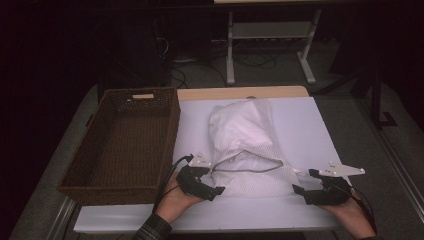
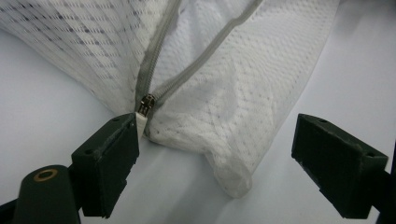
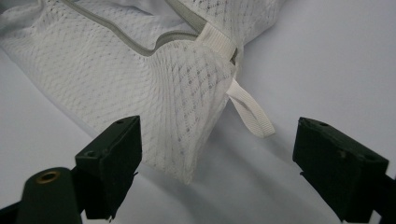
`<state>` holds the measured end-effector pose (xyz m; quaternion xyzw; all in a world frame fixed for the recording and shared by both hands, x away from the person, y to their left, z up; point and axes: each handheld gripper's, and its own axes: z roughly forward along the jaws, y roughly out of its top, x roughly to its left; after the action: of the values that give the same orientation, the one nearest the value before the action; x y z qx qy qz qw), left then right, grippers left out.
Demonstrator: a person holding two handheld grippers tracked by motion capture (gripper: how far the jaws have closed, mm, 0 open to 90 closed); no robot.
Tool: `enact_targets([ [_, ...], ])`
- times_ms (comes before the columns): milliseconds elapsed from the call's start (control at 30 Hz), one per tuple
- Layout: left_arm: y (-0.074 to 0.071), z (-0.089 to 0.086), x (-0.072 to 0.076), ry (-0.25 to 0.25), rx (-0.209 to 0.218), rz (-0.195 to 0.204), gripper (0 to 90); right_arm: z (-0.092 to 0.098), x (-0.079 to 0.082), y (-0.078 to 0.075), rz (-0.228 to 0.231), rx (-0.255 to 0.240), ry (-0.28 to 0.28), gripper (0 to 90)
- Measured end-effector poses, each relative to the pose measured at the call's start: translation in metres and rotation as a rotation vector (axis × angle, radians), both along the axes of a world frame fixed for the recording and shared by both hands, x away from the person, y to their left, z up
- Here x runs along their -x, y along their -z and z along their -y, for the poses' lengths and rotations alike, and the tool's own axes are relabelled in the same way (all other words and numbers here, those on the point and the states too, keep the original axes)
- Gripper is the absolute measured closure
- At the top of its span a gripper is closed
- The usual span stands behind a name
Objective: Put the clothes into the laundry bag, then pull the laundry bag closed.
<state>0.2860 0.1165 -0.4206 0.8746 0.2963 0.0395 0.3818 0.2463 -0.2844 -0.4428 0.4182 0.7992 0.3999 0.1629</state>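
Lying mid-table beside the brown wicker basket (image 1: pixel 125 145), the white mesh zippered laundry bag (image 1: pixel 250 150) sits between wide-open left gripper (image 1: pixel 207 187) and right gripper (image 1: pixel 307 186); thin mesh could slip or snag.

The high view looks forward and down from above the near edge of the white-topped desk (image 1: pixel 300 125), taking in its whole top. Each gripper view sits low and close by that near edge, facing a corner of the white mesh zippered bag (image 1: pixel 250 150) (image 2: pixel 224 93) (image 3: pixel 177 88), which all three views share.
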Motion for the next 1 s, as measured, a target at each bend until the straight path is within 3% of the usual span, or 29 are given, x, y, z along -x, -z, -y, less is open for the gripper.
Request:
enact_targets([
  [333, -0.008, 0.0, -0.002, 0.008, 0.024, 0.028, 16.8, 0.004, -0.004, 0.001, 0.005, -0.005, 0.014, 14.6],
  [533, -0.016, 0.004, -0.008, 0.04, 0.037, 0.041, 21.1, 0.006, -0.003, 0.001, 0.006, -0.007, 0.022, 14.6],
  [767, -0.031, 0.016, -0.016, 0.081, 0.059, 0.091, 31.4, 0.006, -0.003, 0.001, 0.01, -0.007, 0.023, 14.6],
  [1000, -0.038, 0.03, -0.024, 0.122, 0.054, 0.13, 39.8, 0.007, -0.004, 0.001, 0.009, -0.007, 0.026, 14.7],
])
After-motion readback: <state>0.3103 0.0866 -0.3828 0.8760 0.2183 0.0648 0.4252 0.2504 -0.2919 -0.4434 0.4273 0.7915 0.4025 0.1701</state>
